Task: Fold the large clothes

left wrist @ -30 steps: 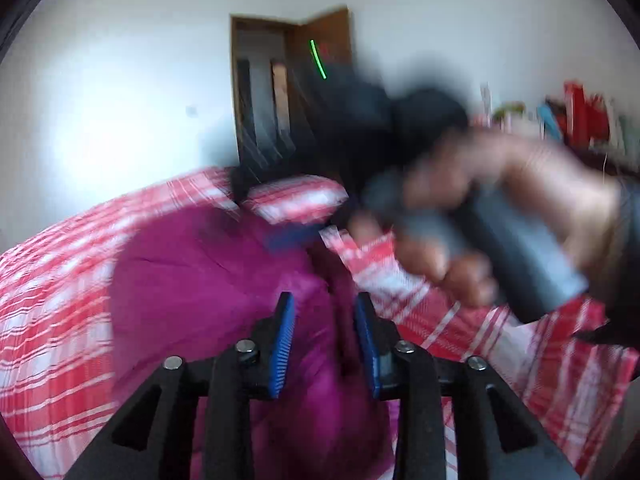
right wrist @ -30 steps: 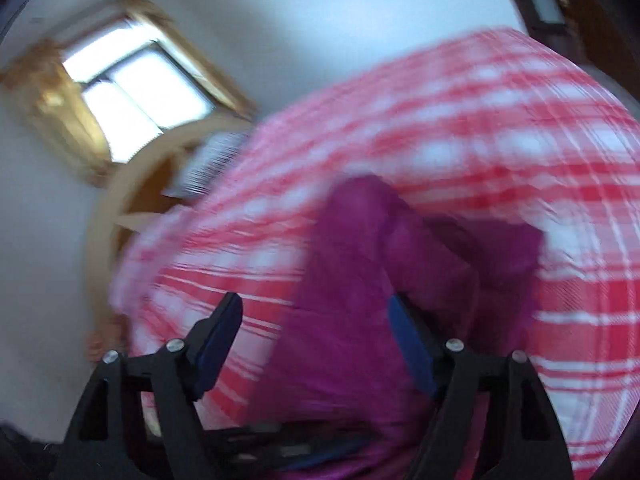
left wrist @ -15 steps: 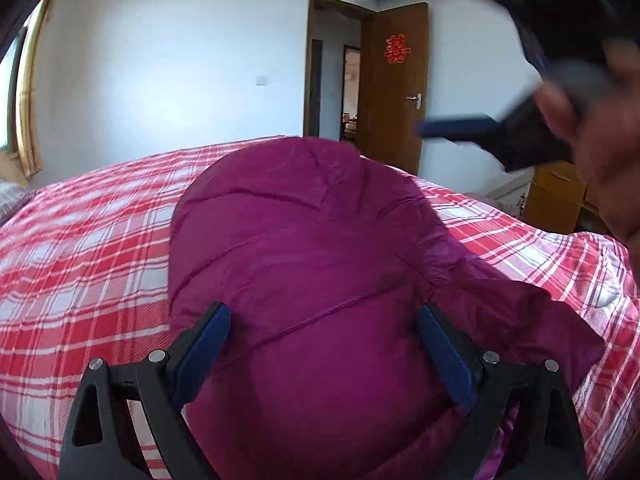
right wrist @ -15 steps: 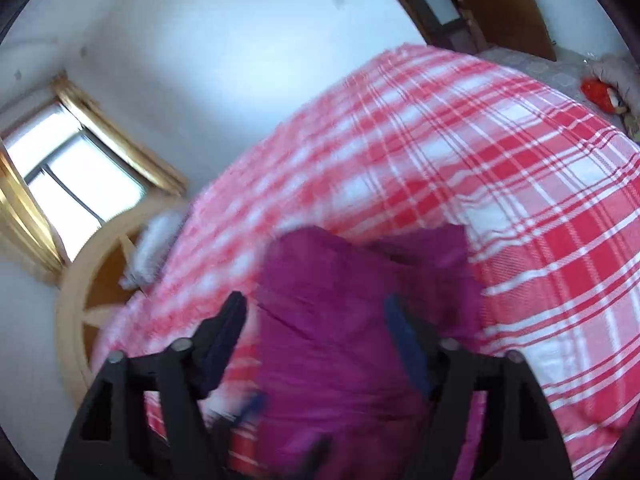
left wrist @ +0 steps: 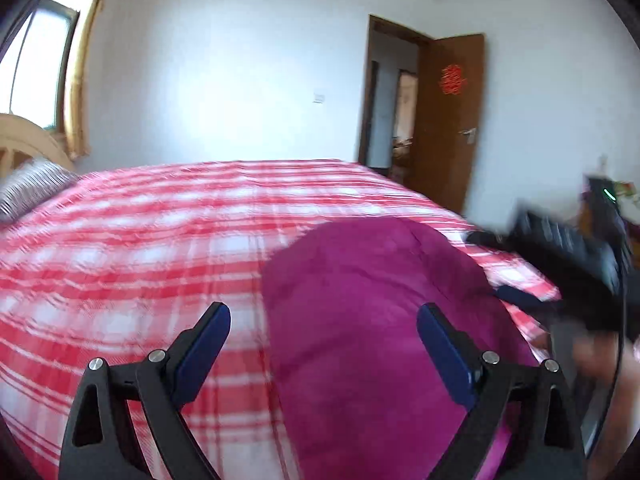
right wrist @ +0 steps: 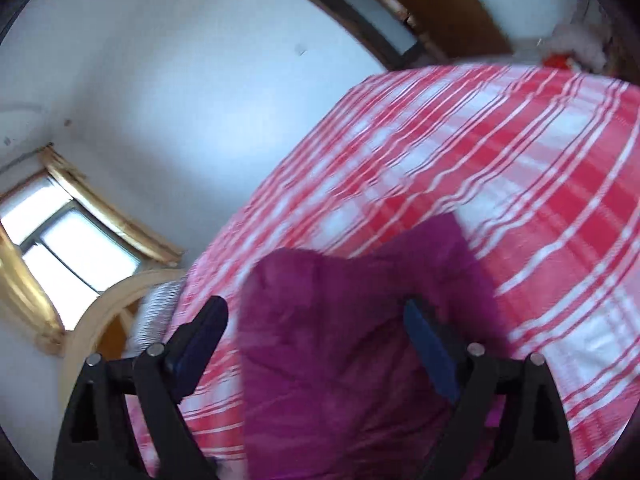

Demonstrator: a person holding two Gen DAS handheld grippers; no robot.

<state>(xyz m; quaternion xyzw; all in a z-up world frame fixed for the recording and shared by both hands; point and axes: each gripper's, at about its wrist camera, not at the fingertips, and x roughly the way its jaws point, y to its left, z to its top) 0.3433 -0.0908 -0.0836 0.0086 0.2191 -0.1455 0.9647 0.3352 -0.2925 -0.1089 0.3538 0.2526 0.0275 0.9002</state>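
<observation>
Magenta padded garment [left wrist: 372,320] lies bundled on the red-checked bed [left wrist: 160,240], beneath both spread jaws; left gripper [left wrist: 323,330] holds nothing, right gripper [right wrist: 316,328] is opening, empty. Next: regrasp an edge.

Count: one garment [left wrist: 372,320], ahead of the left claw [left wrist: 322,338]; one bed [left wrist: 160,220]; one pillow [left wrist: 28,192], far left; one door [left wrist: 452,120]; one window [left wrist: 36,60].
</observation>
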